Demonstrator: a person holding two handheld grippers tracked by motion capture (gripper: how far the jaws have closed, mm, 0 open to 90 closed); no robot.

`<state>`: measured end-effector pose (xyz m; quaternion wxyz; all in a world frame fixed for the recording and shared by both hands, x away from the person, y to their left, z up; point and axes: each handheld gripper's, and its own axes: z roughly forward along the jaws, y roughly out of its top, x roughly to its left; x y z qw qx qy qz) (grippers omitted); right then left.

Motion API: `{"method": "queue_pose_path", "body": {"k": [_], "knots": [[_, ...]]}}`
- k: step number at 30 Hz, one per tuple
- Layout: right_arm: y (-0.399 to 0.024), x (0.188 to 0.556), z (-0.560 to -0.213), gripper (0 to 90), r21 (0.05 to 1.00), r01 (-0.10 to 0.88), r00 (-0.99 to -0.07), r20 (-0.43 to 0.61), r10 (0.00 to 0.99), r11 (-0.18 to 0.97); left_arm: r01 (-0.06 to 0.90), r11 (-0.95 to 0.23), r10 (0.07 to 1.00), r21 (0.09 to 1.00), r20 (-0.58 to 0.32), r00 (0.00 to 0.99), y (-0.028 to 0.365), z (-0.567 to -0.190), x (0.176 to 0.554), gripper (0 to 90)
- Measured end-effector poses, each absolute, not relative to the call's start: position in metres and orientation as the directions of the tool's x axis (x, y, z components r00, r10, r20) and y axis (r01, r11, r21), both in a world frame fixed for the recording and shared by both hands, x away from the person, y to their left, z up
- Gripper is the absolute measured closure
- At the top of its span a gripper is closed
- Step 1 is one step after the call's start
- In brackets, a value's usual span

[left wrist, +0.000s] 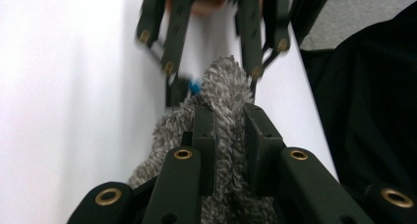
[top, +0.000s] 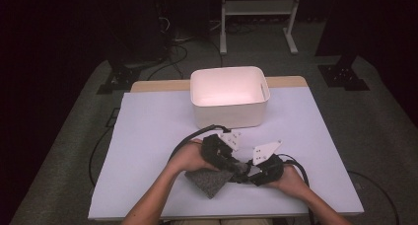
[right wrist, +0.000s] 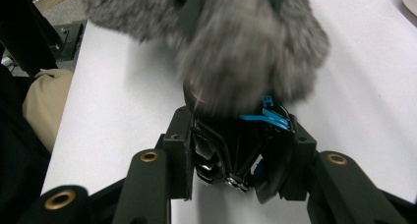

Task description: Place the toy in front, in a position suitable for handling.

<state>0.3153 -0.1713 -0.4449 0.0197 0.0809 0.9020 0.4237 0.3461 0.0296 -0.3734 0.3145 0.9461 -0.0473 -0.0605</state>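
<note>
A grey fuzzy pouch (top: 209, 181) lies near the table's front edge. My left gripper (top: 232, 166) is shut on its upper edge; in the left gripper view the pile (left wrist: 221, 81) is pinched between the two jaws (left wrist: 228, 130). My right gripper (top: 245, 174) faces it from the right, tip to tip. In the right gripper view its jaws (right wrist: 236, 145) are shut on a dark glossy object with blue parts (right wrist: 231, 155). The far end of that object is hidden in the blurred grey pouch (right wrist: 221, 47). A blue bit (left wrist: 194, 87) shows at the pouch's mouth.
A white plastic bin (top: 229, 111) stands at the back middle of the white table (top: 148, 136), a short way beyond both hands. Cables trail from both grippers. A white metal frame (top: 259, 8) and dark stands are on the floor behind.
</note>
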Motion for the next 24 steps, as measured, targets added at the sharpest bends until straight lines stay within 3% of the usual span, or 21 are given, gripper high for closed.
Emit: {"method": "queue_pose_path", "body": {"k": [7, 24], "knots": [[-0.171, 0.316, -0.445, 57.0, 0.77, 0.13, -0.987, 0.038, 0.159, 0.624, -0.034, -0.808, -0.092, 0.588, -0.068, 0.993, 0.052, -0.373, 0.349, 77.6], [-0.17, 0.315, -0.445, 57.1, 0.768, 0.121, -0.987, 0.025, 0.159, 0.628, -0.093, -0.784, -0.18, 0.614, -0.082, 0.98, 0.015, -0.373, 0.347, 77.6]]}}
